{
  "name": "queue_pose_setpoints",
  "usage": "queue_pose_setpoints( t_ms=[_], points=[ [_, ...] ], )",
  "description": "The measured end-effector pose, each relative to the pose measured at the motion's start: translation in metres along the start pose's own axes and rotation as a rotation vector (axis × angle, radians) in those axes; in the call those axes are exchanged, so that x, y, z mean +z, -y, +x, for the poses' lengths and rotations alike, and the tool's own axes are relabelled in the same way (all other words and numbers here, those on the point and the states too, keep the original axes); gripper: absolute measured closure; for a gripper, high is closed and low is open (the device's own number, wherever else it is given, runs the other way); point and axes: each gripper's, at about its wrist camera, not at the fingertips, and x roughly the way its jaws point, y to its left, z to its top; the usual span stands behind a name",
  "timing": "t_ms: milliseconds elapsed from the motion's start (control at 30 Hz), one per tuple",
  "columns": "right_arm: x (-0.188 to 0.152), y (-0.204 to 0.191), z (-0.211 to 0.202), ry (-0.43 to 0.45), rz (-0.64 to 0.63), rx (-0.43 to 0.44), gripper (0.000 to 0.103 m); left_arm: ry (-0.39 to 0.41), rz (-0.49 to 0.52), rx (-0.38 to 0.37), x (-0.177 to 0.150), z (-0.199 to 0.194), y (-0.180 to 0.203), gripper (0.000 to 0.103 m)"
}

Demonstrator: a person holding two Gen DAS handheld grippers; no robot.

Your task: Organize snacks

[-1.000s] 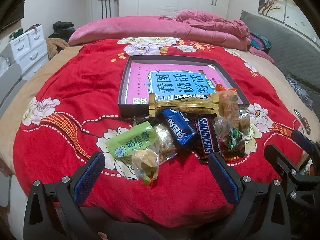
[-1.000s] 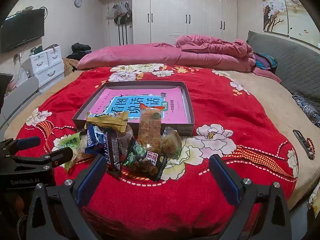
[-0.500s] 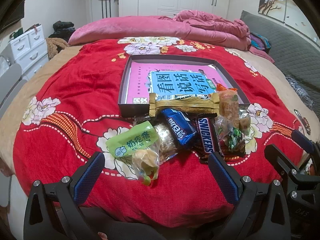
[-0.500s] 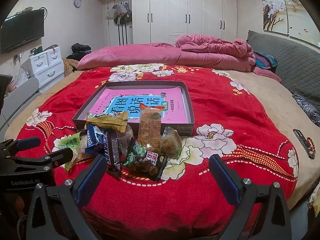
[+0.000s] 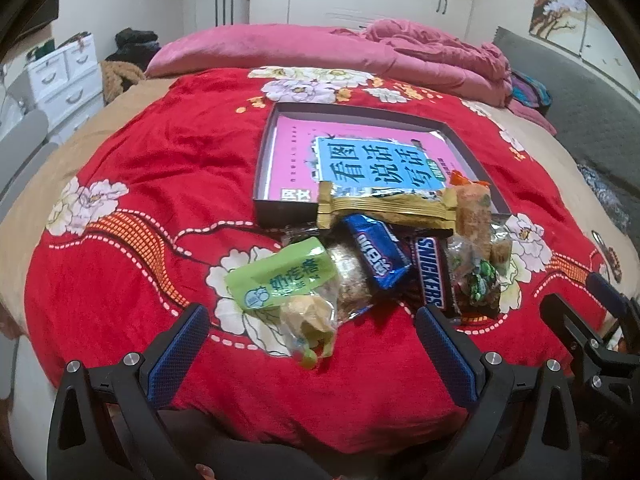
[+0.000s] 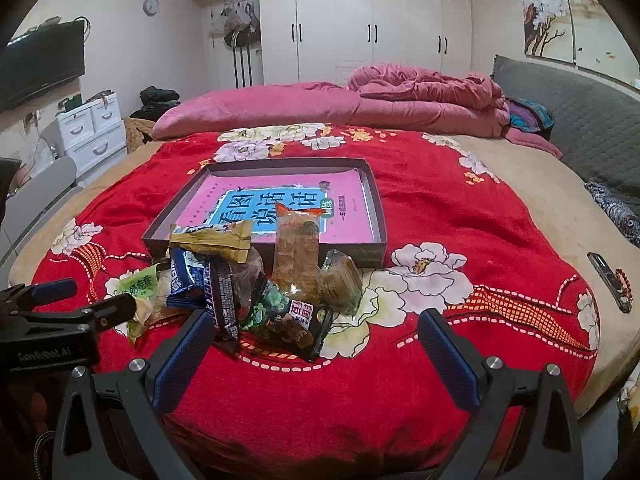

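Note:
A heap of snacks lies on the red flowered bedspread just in front of a shallow dark box (image 5: 266,168) (image 6: 378,216) with a pink-and-blue printed sheet inside. In the heap are a green packet (image 5: 282,278) (image 6: 138,284), a gold wrapper (image 5: 384,206) (image 6: 212,242), a blue bar (image 5: 376,256), a Snickers bar (image 5: 432,276), an orange-topped clear pack (image 6: 298,248) and a dark packet (image 6: 296,326). My left gripper (image 5: 312,356) hovers open just short of the green packet. My right gripper (image 6: 314,354) is open, near the dark packet, holding nothing.
A pink quilt (image 6: 360,104) is piled at the far side of the bed. A grey headboard (image 6: 568,120) runs along the right. A remote (image 6: 608,280) lies near the right edge. White drawers (image 6: 92,132) stand at the left, wardrobes behind.

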Motion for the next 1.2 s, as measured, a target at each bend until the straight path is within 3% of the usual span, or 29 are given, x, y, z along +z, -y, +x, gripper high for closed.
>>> queue_pose_setpoints(
  t_ms=[633,767,833,900,1200],
  points=[
    [-0.002,0.007,0.016,-0.056,0.047,0.011,0.0,-0.167,-0.138,-0.023,-0.003,0.038,-0.031,0.001],
    [-0.003,0.015,0.022,-0.08,0.086,0.01,0.001,-0.201,-0.168,-0.057,-0.003,0.045,-0.032,0.007],
    [-0.003,0.019,0.025,-0.091,0.109,0.015,0.001,-0.214,-0.189,-0.073,-0.004,0.051,-0.033,0.022],
    [-0.004,0.022,0.03,-0.11,0.127,0.021,0.001,-0.229,-0.191,-0.082,-0.003,0.057,-0.033,0.03],
    [-0.006,0.017,0.055,-0.17,0.169,0.074,0.001,-0.215,-0.188,-0.097,0.004,0.069,-0.029,0.03]
  ],
)
